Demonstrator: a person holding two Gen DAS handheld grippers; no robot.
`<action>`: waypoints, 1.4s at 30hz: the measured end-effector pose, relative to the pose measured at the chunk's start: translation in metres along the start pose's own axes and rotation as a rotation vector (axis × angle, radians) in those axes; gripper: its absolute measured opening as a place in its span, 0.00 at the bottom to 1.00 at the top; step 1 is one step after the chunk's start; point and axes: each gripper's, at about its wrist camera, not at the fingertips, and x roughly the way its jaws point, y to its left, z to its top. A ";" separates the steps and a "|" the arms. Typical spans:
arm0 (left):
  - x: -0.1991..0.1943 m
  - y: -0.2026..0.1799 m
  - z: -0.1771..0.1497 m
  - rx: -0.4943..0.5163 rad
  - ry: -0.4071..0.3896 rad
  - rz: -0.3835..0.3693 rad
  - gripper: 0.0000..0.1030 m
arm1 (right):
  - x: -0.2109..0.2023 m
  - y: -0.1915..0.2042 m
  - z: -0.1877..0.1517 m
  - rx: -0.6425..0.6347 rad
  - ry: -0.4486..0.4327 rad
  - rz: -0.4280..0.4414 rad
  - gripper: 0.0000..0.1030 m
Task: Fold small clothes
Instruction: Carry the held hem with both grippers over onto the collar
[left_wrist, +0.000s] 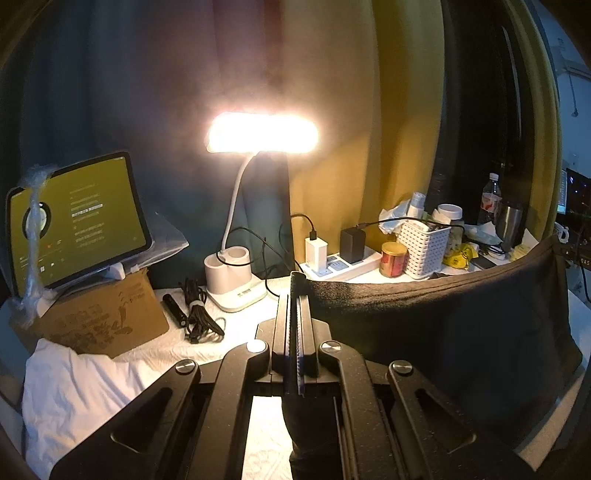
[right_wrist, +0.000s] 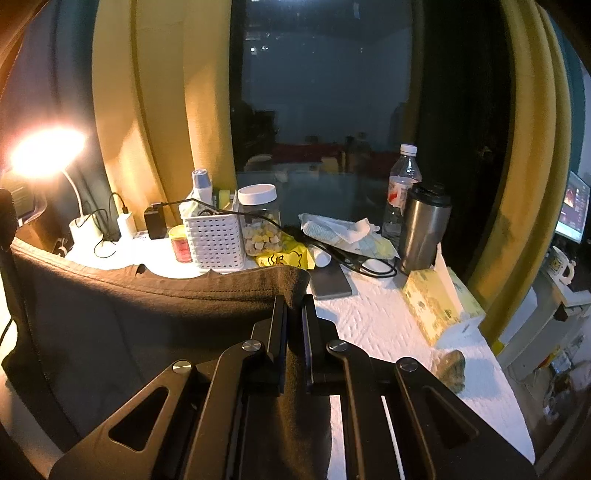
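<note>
A small black garment hangs stretched between my two grippers above the white-covered table. My left gripper is shut on its left top corner; the hem runs right toward the other gripper. In the right wrist view the same garment spreads to the left, and my right gripper is shut on its right top corner. The cloth droops below both grippers and hides the table beneath it.
A lit desk lamp stands behind, with a tablet on a cardboard box, coiled cable, power strip, white basket, jar, steel tumbler, water bottle, tissue box. White cloth lies at left.
</note>
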 end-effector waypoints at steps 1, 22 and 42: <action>0.003 0.001 0.001 0.002 0.001 0.000 0.01 | 0.004 0.000 0.002 -0.001 0.001 0.001 0.08; 0.085 -0.001 0.036 0.035 -0.043 0.011 0.01 | 0.090 -0.013 0.038 -0.022 0.001 -0.016 0.08; 0.173 0.019 0.012 -0.035 0.093 0.022 0.01 | 0.184 -0.003 0.035 -0.031 0.062 -0.069 0.08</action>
